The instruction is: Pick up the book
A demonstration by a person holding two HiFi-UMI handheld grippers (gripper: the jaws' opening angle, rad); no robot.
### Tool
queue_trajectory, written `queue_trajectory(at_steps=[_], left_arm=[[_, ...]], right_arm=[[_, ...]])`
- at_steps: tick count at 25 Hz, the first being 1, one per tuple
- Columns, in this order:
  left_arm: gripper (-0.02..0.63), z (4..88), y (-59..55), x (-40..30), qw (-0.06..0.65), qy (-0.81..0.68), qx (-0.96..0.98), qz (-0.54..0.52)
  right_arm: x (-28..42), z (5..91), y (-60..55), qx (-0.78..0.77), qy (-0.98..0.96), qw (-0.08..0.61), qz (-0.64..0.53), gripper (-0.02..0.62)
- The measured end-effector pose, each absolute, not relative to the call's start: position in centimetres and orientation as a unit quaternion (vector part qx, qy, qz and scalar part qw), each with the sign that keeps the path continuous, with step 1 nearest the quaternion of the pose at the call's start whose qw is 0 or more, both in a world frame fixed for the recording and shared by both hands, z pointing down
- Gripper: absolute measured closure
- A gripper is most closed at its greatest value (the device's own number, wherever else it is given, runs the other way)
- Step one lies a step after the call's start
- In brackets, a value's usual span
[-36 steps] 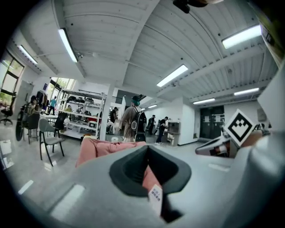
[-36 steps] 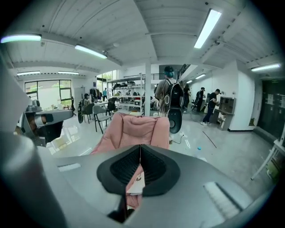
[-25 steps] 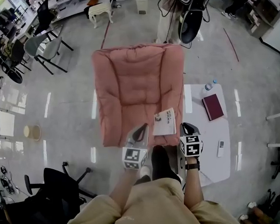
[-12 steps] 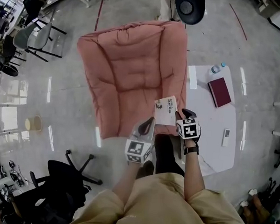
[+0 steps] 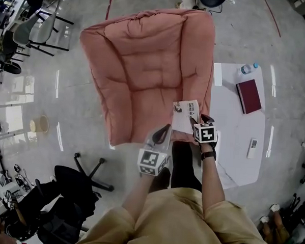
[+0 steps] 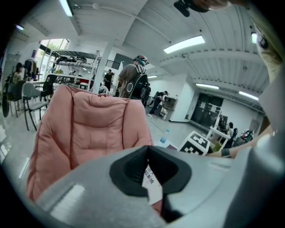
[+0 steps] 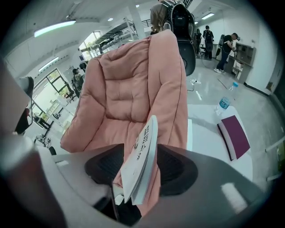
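- Right gripper has come down and forward since a second ago. Back then it hung short of the white book; now the book's near edge sits between its jaws.
- Those jaws have just been opening and stand wide. I see the book edge-on between the pads, with a clear gap to the left pad. It runs close to the right pad, but I see no squeeze.
- The book itself has not shifted. It lies on the front right part of the pink armchair, against the right arm cushion.
- My left gripper has dropped too and hovers just left of the book, apart from it. Its jaws meet tip to tip with nothing in them. A sliver of the book shows beyond, through the gap behind the tips.
- Right of the armchair, the white table carries a maroon book, a water bottle and a remote, laid out as before.
- A black office chair stands at lower left in the head view.
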State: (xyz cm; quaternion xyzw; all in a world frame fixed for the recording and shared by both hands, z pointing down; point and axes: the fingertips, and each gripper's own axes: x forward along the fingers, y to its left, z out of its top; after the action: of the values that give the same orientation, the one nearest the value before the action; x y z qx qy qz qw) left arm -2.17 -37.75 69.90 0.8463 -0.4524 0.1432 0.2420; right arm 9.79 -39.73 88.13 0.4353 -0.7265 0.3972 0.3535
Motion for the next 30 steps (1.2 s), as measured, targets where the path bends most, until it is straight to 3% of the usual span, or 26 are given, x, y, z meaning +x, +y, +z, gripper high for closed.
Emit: queue_trajectory(at_steps=[6,17,26,30], left_arm=[[0.607,71.8,-37.5,-2.9,0.256,-0.453,0.838,0.162],[0.607,73.2,-36.2,-3.5,0.271,-0.459,0.829,0.167],[0.607,74.5,-35.6,-5.2,0.284,-0.472,0.816,0.176],[0.607,74.7,-35.5,-6.4,0.284,-0.483,0.810,0.175]], right_arm=[[9.7,91.4,-39.9,0.427,-0.720,0.376,0.397,0.368],[7.2,92.1,-41.1,0.424,-0.732,0.363,0.390,0.480],[3.8,97.3,-39.3,0.348,-0.724,0.437,0.405,0.498],[4.2,97.5,-39.7,0.371,-0.709,0.427,0.422,0.535]])
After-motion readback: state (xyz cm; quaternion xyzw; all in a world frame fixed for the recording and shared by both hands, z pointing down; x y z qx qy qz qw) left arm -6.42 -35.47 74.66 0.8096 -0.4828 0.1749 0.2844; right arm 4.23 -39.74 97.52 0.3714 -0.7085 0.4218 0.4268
